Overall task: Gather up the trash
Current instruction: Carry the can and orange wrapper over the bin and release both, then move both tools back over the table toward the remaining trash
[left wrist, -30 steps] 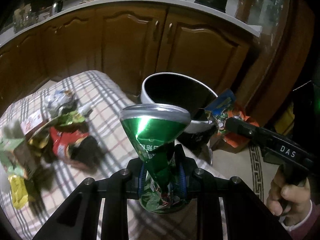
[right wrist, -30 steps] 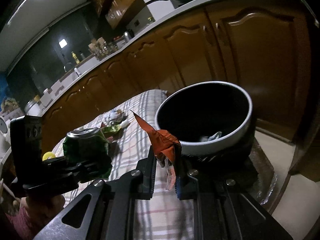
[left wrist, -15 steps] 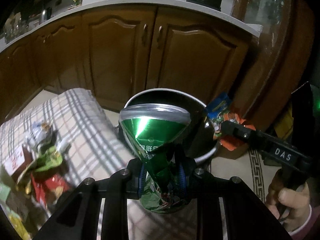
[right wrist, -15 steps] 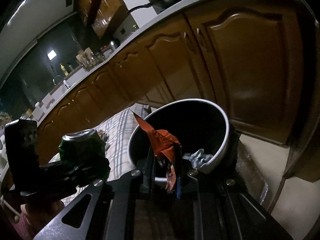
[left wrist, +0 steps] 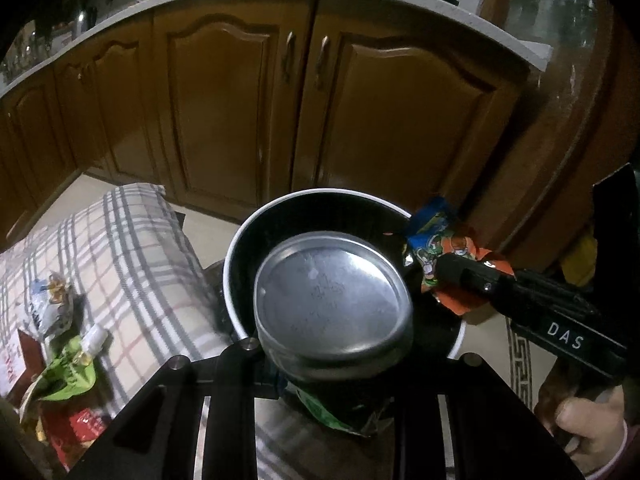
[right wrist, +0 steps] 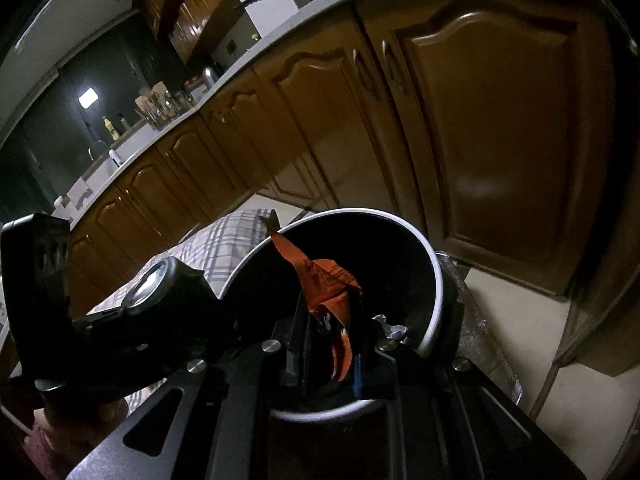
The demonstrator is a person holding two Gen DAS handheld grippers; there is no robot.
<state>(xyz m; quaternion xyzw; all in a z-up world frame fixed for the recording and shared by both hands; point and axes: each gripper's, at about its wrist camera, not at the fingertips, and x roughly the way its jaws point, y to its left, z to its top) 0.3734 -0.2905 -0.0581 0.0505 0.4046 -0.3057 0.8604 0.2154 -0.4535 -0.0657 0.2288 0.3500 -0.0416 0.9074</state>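
Gripping a crushed can (left wrist: 332,312) — left claw (left wrist: 332,376); right claw (right wrist: 332,356) pinches wrapper (right wrist: 324,284) over bin (right wrist: 434,280) — crumpled paper (right wrist: 394,328) inside.

Crushed green can (left wrist: 334,312) tipped over black bin (left wrist: 240,256), orange wrapper (right wrist: 326,286) at its rim.

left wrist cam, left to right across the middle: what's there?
Wrapper pile on checked cloth → can in left gripper, over bin → snack wrapper → right gripper.

Dull metal can (left wrist: 332,300), glossy wood cabinets (left wrist: 224,112), checked cloth (left wrist: 132,264).
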